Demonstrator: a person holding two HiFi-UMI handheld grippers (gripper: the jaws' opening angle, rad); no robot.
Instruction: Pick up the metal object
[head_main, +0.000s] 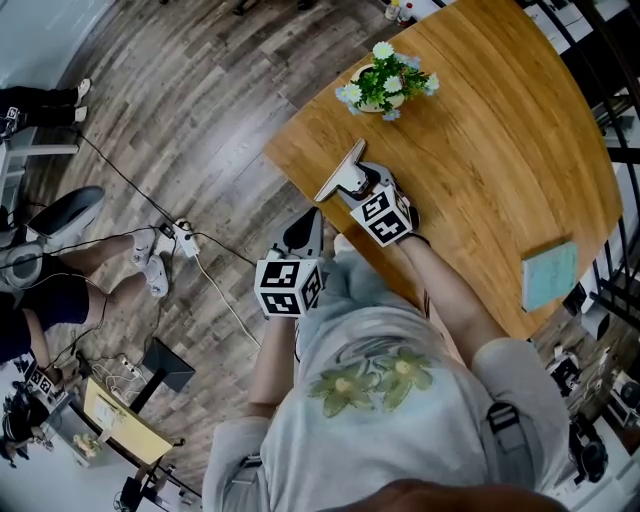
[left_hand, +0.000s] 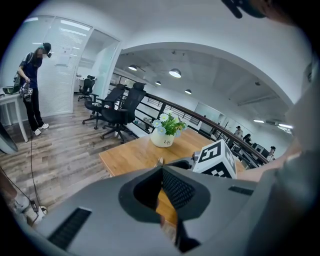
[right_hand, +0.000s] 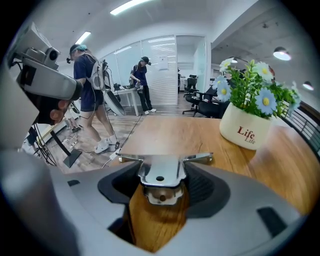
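Note:
The metal object (right_hand: 160, 172) is a flat plate with a silver clip at its near end. In the head view the metal object (head_main: 340, 172) tilts up over the near left corner of the wooden table (head_main: 500, 150). My right gripper (head_main: 352, 186) is shut on its clip end; in its own view the right gripper (right_hand: 160, 186) has the clip between its jaws. My left gripper (head_main: 305, 233) hangs just off the table's edge, above the floor. The left gripper (left_hand: 161, 175) is shut, its jaws meeting at the tips with nothing between them.
A white pot of flowers (head_main: 383, 85) stands on the table beyond the right gripper. A teal book (head_main: 549, 274) lies near the table's right edge. Cables and a power strip (head_main: 185, 240) lie on the wood floor. People stand at the left (right_hand: 92, 95).

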